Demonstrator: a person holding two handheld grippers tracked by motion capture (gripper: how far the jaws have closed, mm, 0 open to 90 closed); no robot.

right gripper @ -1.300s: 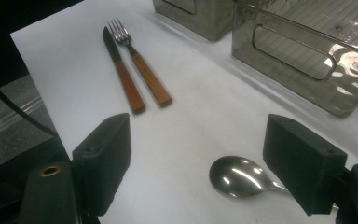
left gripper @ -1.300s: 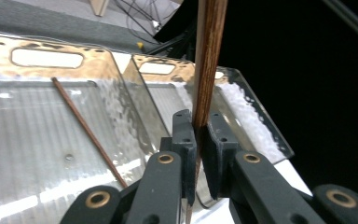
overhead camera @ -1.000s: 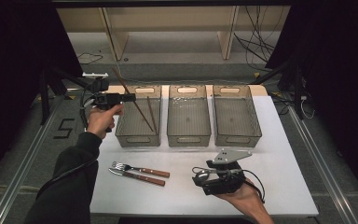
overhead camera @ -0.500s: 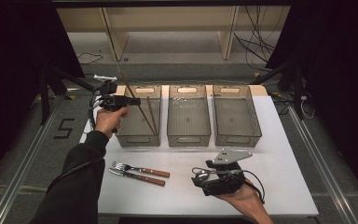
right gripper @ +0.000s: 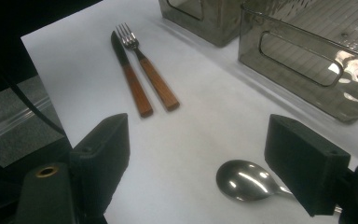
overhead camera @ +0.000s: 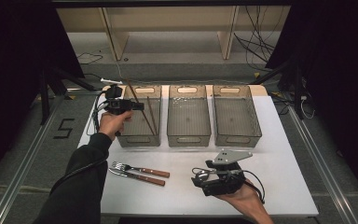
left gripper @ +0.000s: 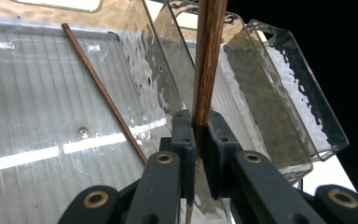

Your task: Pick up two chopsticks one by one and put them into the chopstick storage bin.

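Three clear plastic bins (overhead camera: 189,116) stand in a row on the white table (overhead camera: 289,186), unchanged. Compared with a second ago, the left gripper (left gripper: 196,140) has moved a little over the leftmost bin (overhead camera: 140,119); its jaws pinch a dark wooden chopstick (left gripper: 207,60), held tilted above this bin. A second chopstick (left gripper: 103,91) lies inside. The right gripper (right gripper: 198,158) has not moved, jaws spread beside a metal spoon (right gripper: 247,179). The wooden-handled fork (overhead camera: 140,169) and knife (overhead camera: 137,176) lie near.
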